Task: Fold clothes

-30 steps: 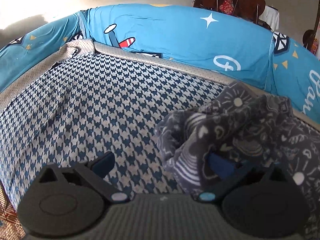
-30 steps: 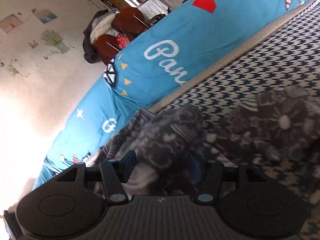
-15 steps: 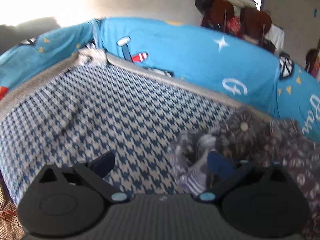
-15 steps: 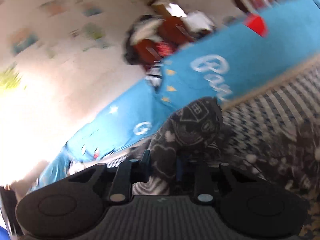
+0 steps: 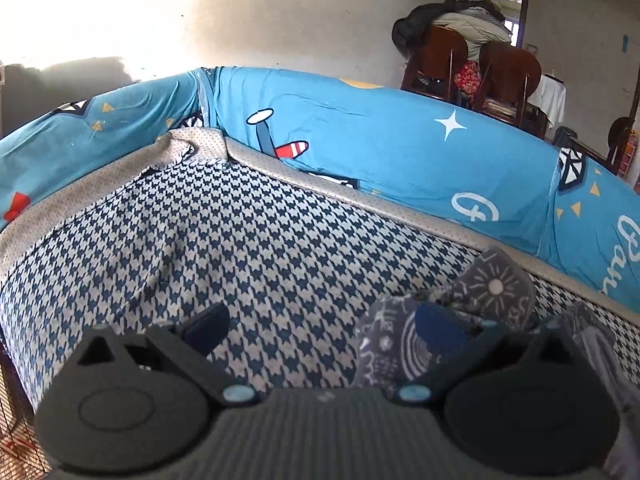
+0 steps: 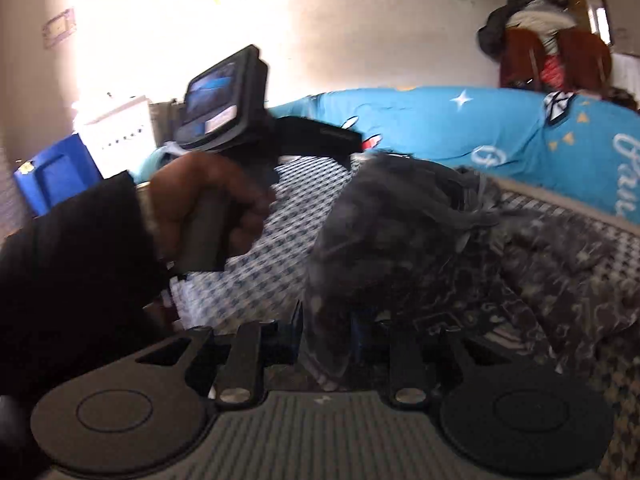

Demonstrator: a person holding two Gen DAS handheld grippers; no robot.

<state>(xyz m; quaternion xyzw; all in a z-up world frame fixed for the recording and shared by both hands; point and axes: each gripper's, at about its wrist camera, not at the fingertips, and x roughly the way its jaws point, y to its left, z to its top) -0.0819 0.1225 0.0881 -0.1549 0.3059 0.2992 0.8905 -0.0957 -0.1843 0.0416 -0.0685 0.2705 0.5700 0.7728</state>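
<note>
A dark grey garment (image 6: 400, 232) with white doodle print is bunched up on the houndstooth bed sheet (image 5: 240, 248). My right gripper (image 6: 326, 324) pinches a fold of it between its pads; the jaws are opening slightly, and the cloth hangs raised in front of the camera. My left gripper (image 5: 320, 328) is wide open just above the sheet. Its right finger (image 5: 436, 328) is tucked into an edge of the garment (image 5: 480, 292), and nothing is clamped. The right wrist view shows a person's hand (image 6: 208, 208) in a dark sleeve holding the left gripper's handle.
A bright blue printed quilt (image 5: 380, 152) banks up along the bed's far and left sides. Wooden chairs piled with clothes (image 5: 480, 64) stand behind it by the wall. A blue box (image 6: 52, 172) sits at the far left.
My right gripper closed on the garment fold, rolled upright and swung left, lifting the cloth. The left gripper rose a little, stayed open, and less of the garment shows around it.
</note>
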